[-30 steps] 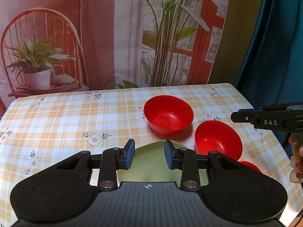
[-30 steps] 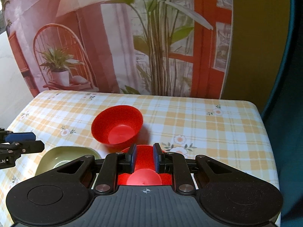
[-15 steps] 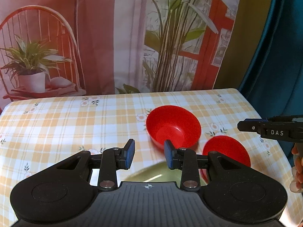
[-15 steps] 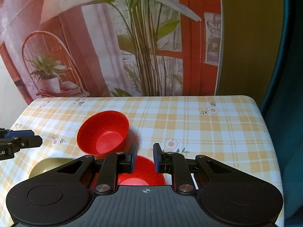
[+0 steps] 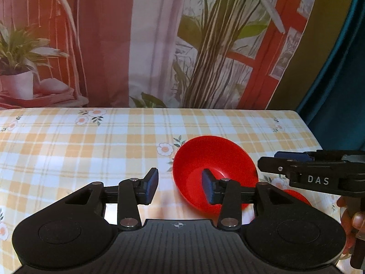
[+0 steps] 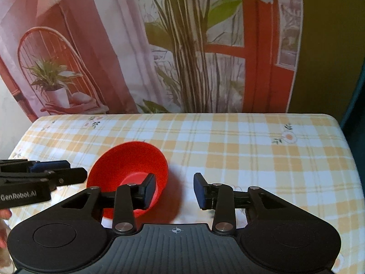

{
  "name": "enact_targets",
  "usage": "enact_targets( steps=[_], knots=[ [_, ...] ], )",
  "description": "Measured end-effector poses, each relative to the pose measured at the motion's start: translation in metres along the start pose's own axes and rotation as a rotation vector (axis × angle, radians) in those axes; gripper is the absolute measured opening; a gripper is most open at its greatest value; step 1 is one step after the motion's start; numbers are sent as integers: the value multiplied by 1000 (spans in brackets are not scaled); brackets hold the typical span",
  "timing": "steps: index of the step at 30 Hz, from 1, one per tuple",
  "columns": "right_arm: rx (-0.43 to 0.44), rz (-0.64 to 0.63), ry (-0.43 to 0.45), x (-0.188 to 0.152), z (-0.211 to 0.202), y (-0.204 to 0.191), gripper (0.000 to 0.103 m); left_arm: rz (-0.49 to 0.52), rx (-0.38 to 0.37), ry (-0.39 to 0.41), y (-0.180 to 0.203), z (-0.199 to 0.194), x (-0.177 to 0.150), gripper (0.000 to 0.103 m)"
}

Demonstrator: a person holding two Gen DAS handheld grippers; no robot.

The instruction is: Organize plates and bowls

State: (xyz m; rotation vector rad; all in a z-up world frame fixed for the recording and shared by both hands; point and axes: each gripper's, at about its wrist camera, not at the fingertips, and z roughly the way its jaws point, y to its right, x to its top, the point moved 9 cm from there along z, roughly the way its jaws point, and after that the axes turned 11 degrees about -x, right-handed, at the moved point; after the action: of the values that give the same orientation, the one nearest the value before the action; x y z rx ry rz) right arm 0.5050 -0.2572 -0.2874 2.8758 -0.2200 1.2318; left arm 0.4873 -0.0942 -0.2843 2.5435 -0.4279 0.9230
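Now both jaws, just opening, stand apart and empty near a glossy red bowl point(image 5: 212, 159).

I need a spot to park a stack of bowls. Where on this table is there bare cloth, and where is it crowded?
Bare tablecloth runs from the red bowl to the right and far edges; the cloth left of it, toward the backdrop, is also free. It is crowded around that bowl, where the left gripper and right gripper stand open close together.

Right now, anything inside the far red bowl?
Red bowl looks empty: bare red floor and walls. The right gripper finger covers part of the near side, so that patch is unseen.
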Motion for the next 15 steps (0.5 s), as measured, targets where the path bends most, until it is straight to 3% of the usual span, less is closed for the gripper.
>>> enact_targets(
  steps=[15],
  knots=[
    [-1, -12, -69, -5, 30, -2, 38, -2, -17, -59, -9, 30, -11, 45]
  ],
)
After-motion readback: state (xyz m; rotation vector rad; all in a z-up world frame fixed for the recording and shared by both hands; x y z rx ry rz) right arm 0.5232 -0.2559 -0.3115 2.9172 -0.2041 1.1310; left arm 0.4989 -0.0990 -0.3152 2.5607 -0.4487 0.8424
